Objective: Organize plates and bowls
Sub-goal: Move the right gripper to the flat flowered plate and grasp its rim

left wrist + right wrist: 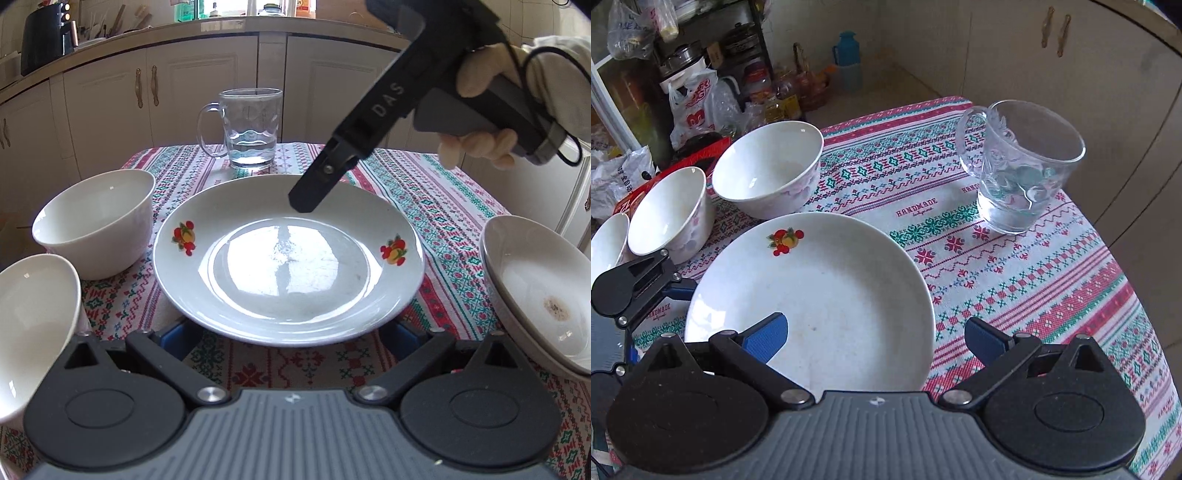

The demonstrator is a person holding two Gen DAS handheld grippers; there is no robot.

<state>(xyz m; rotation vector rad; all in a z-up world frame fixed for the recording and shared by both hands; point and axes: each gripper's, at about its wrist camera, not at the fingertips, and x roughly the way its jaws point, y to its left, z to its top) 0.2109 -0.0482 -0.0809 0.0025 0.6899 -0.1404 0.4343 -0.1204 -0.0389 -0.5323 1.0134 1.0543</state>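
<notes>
A white plate (288, 258) with fruit decals lies on the patterned tablecloth. My left gripper (290, 336) is open at the plate's near rim, which hides most of both blue fingers. My right gripper (877, 338) is open above the plate (812, 295): one pad hangs over the dish, the other over the cloth, and the rim is between them without touching. In the left wrist view the right gripper (306, 201) hovers over the far rim, held by a gloved hand (480, 144). White bowls (99, 221) (33, 325) stand to the left, and stacked shallow dishes (535, 288) to the right.
A glass mug (251, 125) with a little water stands behind the plate, also in the right wrist view (1019, 166). Three bowls (768, 166) (668, 210) (605, 240) line the table's left edge. Cabinets (184, 85) stand behind the table, and bags and bottles (701, 103) clutter the floor.
</notes>
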